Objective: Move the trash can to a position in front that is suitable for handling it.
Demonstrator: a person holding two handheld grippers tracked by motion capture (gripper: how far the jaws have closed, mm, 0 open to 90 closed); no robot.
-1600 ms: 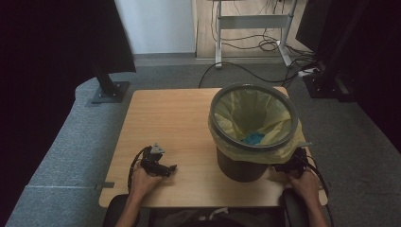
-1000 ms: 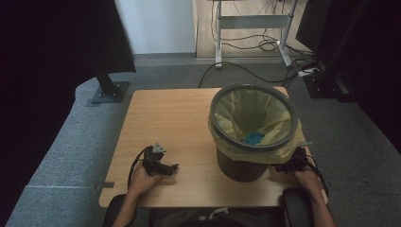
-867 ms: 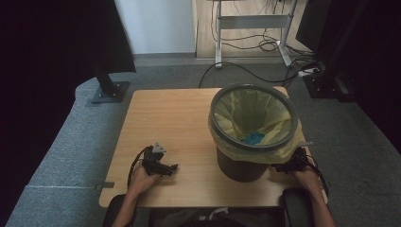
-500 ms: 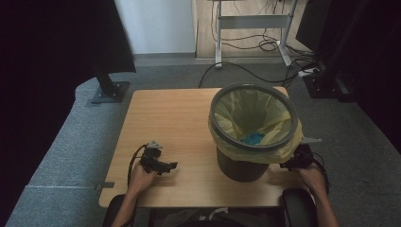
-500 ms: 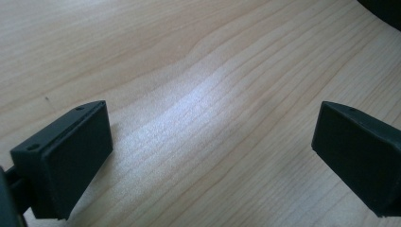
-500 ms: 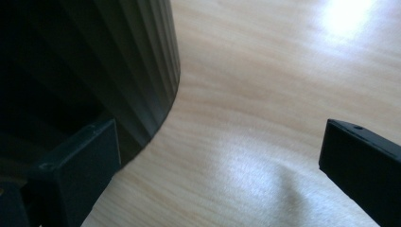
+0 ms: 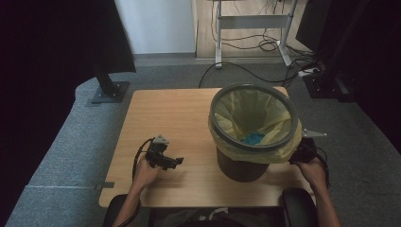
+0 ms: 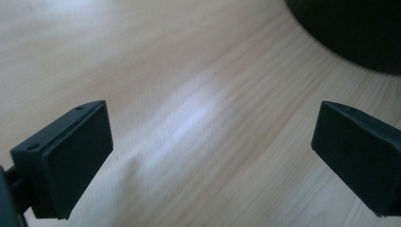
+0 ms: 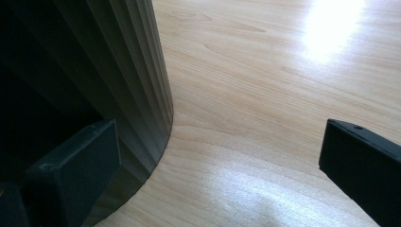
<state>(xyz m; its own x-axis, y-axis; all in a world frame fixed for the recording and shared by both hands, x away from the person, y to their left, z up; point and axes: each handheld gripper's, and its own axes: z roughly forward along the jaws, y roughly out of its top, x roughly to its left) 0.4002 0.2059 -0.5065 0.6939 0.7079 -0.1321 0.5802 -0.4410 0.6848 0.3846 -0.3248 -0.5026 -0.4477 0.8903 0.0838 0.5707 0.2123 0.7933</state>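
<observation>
— While the high view looks down on the wooden table [image 7: 189, 113], where does the bin sit?

— The dark bin [image 7: 242, 165] stands right of centre in the frame, on the right half of the tabletop. A yellow bag [image 7: 246, 111] lines it and folds over the rim, and something small and blue [image 7: 254, 138] lies at the bottom.

— And the left gripper?

— The left gripper [image 7: 176, 161] is in the lower left part of the tabletop, held in a hand [image 7: 144, 173], well apart from the bin. In its own view the jaws stand wide apart, one at the lower left edge and one at the lower right, with bare wood [image 8: 198, 123] between them and the bin's dark wall [image 8: 359, 33] in the upper right corner.

— The right one?

— The right gripper [image 7: 301, 153] is at the right of the frame, just beside the bin's base. In its own view the jaws are spread. The ribbed wall of the bin [image 9: 127, 71] fills the left side, and the left jaw lies in front of it. Whether it touches the wall I cannot tell. The right jaw is over bare wood.
</observation>
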